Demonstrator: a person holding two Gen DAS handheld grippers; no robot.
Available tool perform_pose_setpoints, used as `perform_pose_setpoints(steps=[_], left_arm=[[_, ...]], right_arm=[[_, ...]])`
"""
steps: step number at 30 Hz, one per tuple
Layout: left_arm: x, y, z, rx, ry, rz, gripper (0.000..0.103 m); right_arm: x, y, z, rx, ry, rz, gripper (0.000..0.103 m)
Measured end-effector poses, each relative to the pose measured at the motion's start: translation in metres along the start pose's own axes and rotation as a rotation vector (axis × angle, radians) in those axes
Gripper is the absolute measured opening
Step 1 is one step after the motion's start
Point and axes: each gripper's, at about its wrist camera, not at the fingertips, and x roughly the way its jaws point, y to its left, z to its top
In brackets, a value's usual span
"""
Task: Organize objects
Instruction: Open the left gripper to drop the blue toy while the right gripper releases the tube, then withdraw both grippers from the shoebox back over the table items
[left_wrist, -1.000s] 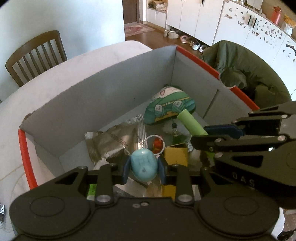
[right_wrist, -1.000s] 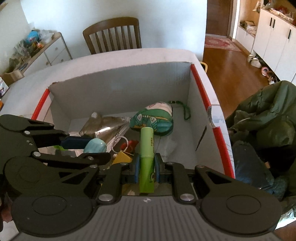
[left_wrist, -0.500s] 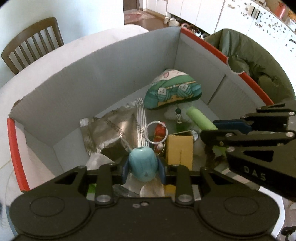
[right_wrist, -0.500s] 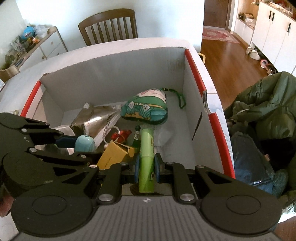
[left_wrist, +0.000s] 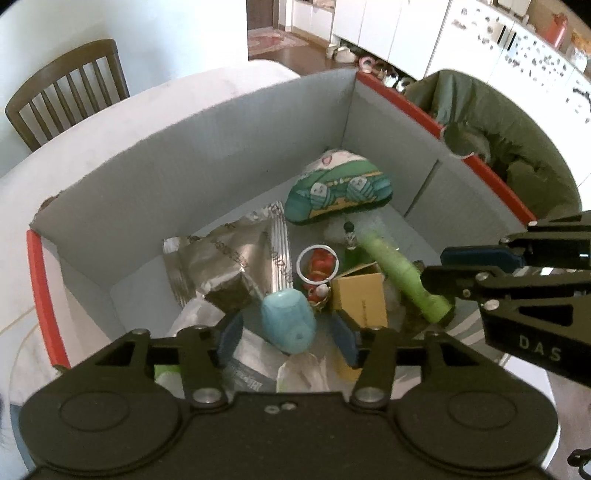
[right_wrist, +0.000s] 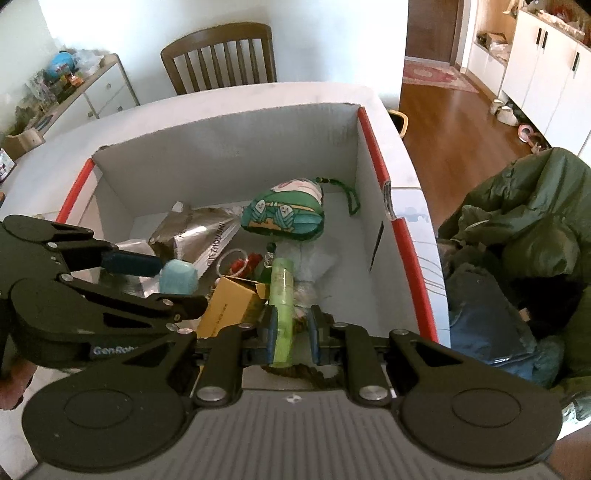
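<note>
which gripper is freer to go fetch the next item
Left, probably: the left gripper has its jaws wide apart, the blue toy loose between them. The right gripper shows only a slim gap beside the green tube, which leans on one pad.

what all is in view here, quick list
box: 1, grey with red edges, on the white table
pouch: 1, green, far end of box
foil bag: 1, silver, left in box
carton: 1, yellow-brown, middle of box
key ring: 1, white with red charm, beside carton
egg toy: 1, light blue, between left tongs
tube: 1, green, between right tongs
chair: 1, brown, beyond table
jacket: 1, green, right of box
left tongs: black, open
right tongs: black, open
</note>
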Motion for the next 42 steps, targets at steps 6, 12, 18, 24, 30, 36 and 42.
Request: perform_pose_setpoints(steps=[6,12,18,24,30,36,42], left_arm=[[-0.017,-0.004,-0.002,-0.016,-0.054,-0.032,0.059],[-0.05,0.006,-0.01,-0.036,-0.113,-0.062,0.063],[-0.076,0.008,-0.015,-0.035,-0.185,-0.069,0.068],[-0.103,0.022,-0.024,-0.035,-0.245,-0.062,0.072],[-0.129,0.048,-0.04,-0.059,-0.295,-0.051,0.076],[-0.155,0.08,-0.059,-0.079,-0.337,-0.032,0.079],[-0.174,0.116,-0.078,-0.102,-0.363,-0.017,0.082]], right_arm=[[-0.017,-0.001,-0.002,0.007,-0.027,-0.004,0.023],[-0.036,0.005,-0.002,0.019,-0.06,-0.005,0.023],[-0.059,0.019,-0.003,0.011,-0.113,0.001,0.047],[-0.081,0.038,-0.004,0.007,-0.158,0.013,0.053],[-0.096,0.062,-0.001,0.009,-0.187,0.034,0.058],[-0.107,0.095,-0.001,0.003,-0.215,0.064,0.061],[-0.111,0.131,-0.001,-0.009,-0.239,0.08,0.066]])
